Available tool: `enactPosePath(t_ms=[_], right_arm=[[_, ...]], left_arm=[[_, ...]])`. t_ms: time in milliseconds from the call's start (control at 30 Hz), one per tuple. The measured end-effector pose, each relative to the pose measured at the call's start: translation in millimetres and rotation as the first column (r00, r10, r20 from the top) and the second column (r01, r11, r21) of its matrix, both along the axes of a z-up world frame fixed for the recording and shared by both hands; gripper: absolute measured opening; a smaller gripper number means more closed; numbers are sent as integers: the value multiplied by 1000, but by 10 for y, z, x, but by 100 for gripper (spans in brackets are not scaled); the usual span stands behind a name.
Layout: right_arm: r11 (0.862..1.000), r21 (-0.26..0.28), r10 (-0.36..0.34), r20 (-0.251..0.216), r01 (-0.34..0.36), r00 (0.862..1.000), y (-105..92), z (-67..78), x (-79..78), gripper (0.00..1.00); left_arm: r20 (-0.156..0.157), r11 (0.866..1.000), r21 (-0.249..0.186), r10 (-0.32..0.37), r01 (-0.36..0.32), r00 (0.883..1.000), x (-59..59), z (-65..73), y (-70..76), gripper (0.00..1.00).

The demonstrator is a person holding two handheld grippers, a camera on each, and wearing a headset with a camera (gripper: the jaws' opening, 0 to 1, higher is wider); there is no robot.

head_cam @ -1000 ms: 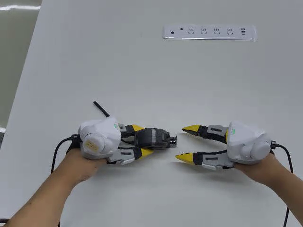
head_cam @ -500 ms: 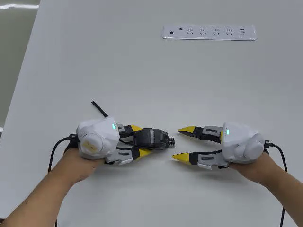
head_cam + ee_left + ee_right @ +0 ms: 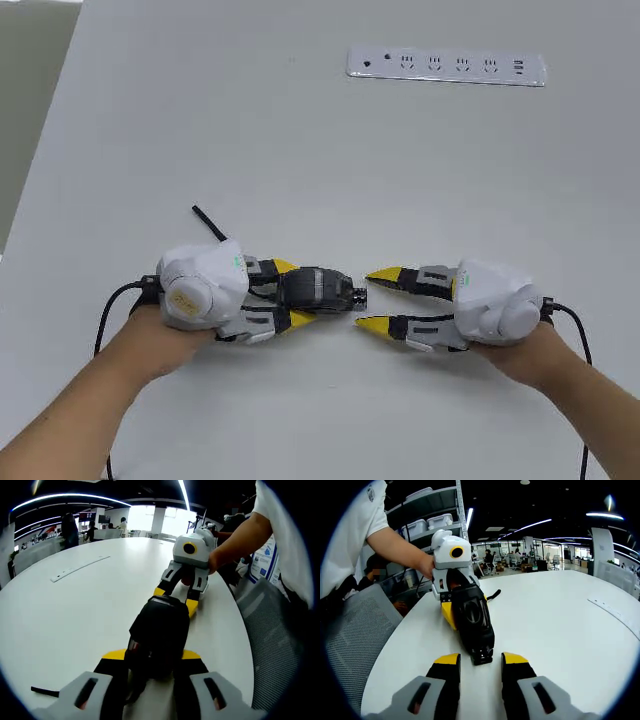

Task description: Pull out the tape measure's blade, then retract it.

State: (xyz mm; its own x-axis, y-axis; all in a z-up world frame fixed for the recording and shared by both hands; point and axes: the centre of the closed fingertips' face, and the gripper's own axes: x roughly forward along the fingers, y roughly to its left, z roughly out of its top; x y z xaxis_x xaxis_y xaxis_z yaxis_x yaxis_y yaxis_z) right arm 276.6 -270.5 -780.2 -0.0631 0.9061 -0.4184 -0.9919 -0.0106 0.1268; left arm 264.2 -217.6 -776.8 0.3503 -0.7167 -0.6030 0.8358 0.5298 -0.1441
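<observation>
Head view: the left gripper (image 3: pixel 297 293) is clamped on a chunky black tape measure (image 3: pixel 318 290), which lies on the plain white table (image 3: pixel 250 130). The case's front end pokes out toward the right gripper (image 3: pixel 368 298). That one's yellow-tipped jaws are spread moderately wide with nothing in them, and the tape's nose sits right at their mouth. Can't tell if it's touching.

From above there's also a white power strip (image 3: pixel 447 66) at the far side and a thin black strap (image 3: pixel 210 226) lying behind the left gripper.

The gripper views show the room: an open office with strip lights (image 3: pixel 535 524), shelving with plastic bins (image 3: pixel 430 517) and a grey mesh chair (image 3: pixel 355 630).

There's a reddish label (image 3: pixel 133 645) on the tape's case, too blurry to read.
</observation>
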Motion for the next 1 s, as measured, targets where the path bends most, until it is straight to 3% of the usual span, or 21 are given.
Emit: enactPosePath(t_ms=[800,1000], right_arm=[[1000,16,11,37,-12,999,66,-56,0,15],[1000,20,4,36,-5,999,52,-63,-6,14]], left_arm=[[5,1000,15,-6,6,1000,11,-26,12,31],[5,1000,16,-5,5,1000,11,-28,16,31]])
